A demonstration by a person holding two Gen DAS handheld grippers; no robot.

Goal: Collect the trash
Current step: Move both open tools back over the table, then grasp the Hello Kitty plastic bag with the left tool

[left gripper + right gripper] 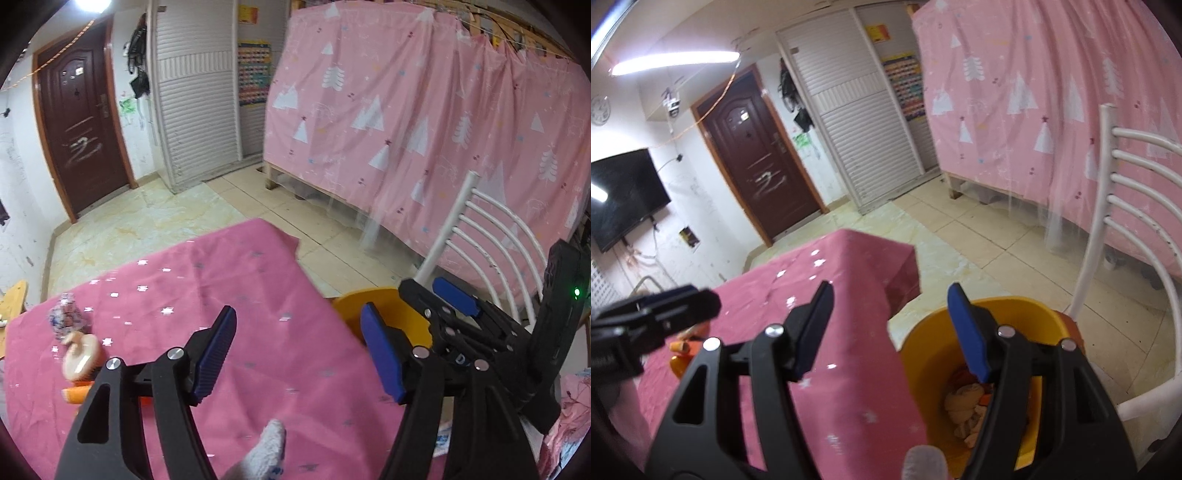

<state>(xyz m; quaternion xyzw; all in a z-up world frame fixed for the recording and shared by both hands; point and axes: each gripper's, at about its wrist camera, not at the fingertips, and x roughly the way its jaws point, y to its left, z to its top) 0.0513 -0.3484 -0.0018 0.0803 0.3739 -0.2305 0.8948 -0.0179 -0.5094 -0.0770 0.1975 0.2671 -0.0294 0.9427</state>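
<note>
My left gripper (pixel 299 350) hangs open over the pink tablecloth (pixel 207 295) with nothing between its fingers. On the cloth to its left lie a crumpled printed wrapper (pixel 66 317), a round beige piece (pixel 79 356) and an orange scrap (pixel 75 395). A yellow bin (pixel 351 301) stands past the table's right edge. My right gripper (pixel 890 332) is open and empty too, its right finger above the yellow bin (pixel 1015 306), which holds crumpled trash (pixel 964 406). In the left wrist view, the right gripper (pixel 436 295) shows over the bin. The left gripper (pixel 665 310) appears at the left of the right wrist view.
A white metal chair (pixel 1108 206) stands just right of the bin. A pink curtain (pixel 424 110) covers a bed frame behind it. Tiled floor (pixel 147 229) leads to a brown door (pixel 81 129). A white fuzzy fingertip (pixel 271 446) shows at the bottom edge.
</note>
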